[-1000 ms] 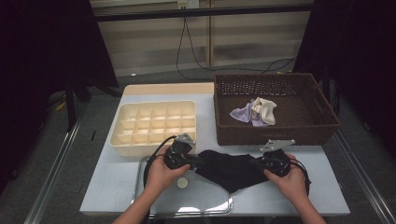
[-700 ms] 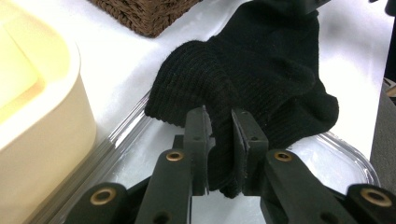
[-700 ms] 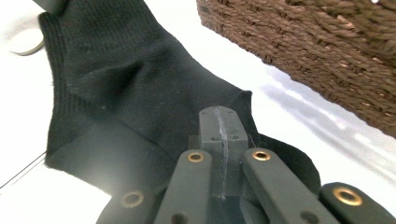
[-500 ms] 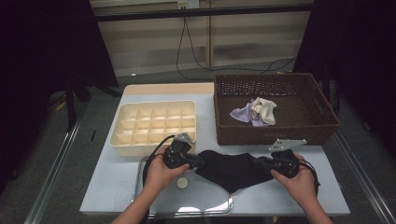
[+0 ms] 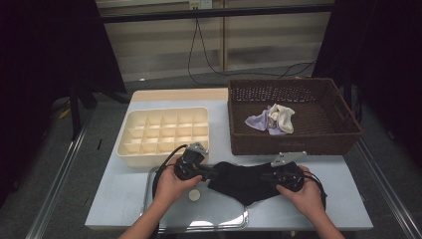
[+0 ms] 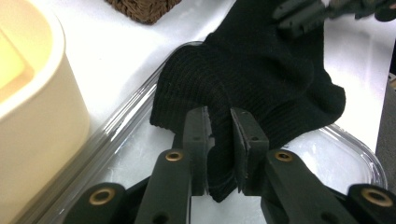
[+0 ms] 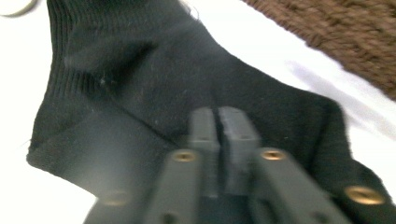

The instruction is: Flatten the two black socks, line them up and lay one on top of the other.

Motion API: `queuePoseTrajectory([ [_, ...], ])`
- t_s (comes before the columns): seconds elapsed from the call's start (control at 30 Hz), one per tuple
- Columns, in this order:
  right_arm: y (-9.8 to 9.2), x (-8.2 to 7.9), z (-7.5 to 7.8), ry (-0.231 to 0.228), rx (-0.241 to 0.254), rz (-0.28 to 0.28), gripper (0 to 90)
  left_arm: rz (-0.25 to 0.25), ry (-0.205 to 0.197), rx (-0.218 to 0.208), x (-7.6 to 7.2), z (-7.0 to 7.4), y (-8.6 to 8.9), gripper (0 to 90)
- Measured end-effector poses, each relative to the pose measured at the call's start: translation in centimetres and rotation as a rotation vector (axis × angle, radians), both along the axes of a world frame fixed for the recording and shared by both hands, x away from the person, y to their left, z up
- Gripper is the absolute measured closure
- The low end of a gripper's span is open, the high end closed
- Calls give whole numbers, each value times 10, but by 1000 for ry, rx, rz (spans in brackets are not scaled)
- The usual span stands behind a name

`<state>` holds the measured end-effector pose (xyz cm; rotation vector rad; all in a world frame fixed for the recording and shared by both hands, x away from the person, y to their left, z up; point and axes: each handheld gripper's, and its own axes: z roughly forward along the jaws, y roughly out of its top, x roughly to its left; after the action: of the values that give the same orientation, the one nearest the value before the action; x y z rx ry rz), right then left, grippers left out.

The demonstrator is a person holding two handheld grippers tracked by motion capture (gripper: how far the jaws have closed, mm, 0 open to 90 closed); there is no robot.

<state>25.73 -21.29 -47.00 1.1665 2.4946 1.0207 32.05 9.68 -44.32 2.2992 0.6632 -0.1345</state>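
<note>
Black sock [image 5: 246, 180]: stretched between the two grippers near the front edge of the table [image 5: 348, 199], its left part over the clear tray [image 5: 219, 219].
Left gripper [image 5: 208, 172]: jaws pinched on the sock's ribbed cuff, a fold of cloth caught between the pads [image 6: 194, 140]; the jaws have just been closing a little on that fold.
Right gripper [image 5: 268, 178]: jaws all but together, clamped on the sock's other end; in the right gripper view the pads [image 7: 231, 126] press into the black knit.
Clear tray: at the front edge, left of centre.
Cream divider box [image 5: 164, 134]: back left, compartments bare.
Wicker basket [image 5: 293, 144]: back right, holding pale socks [image 5: 271, 119].
</note>
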Motion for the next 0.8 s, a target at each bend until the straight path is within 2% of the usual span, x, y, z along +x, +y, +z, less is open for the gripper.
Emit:
queuePoseTrajectory([
  [0.03,-1,0,1,-3,11,1,886,3,-2,-14,0,0,0,785],
  [0.07,-2,0,2,-2,1,3,888,3,-3,1,0,2,1,788],
  [0.13,-4,-1,6,-8,16,1,889,-4,4,-24,1,3,2,788],
  [0.2,-8,-4,12,-21,36,7,889,0,4,-29,0,5,2,788],
  [0.23,-10,-5,16,-27,39,7,889,4,4,-49,-1,5,2,788],
  [0.33,-17,-11,24,-35,58,12,888,-6,6,-47,-2,5,1,787],
  [0.37,-18,-13,25,-31,54,15,888,-18,20,-47,-1,4,0,787],
  [0.43,-21,-15,25,-26,64,17,888,-22,19,-31,-2,2,-2,783],
  [0.47,-21,-16,24,-15,58,21,887,-23,15,-38,-2,0,-3,772],
  [0.5,-21,-16,23,-11,54,27,886,-22,0,-24,-2,0,-4,735],
  [0.53,-21,-17,21,7,53,46,885,-17,-9,-22,-1,-1,-4,646],
  [0.57,-20,-17,20,12,42,46,884,-29,-3,-9,0,0,-3,624],
  [0.6,-20,-18,18,21,41,52,883,-22,3,-28,0,0,-3,627],
  [0.7,-19,-19,14,43,29,62,878,-14,7,-47,0,1,-3,620],
  [0.8,-20,-19,13,41,36,61,861,-8,4,-22,1,0,-3,641],
])
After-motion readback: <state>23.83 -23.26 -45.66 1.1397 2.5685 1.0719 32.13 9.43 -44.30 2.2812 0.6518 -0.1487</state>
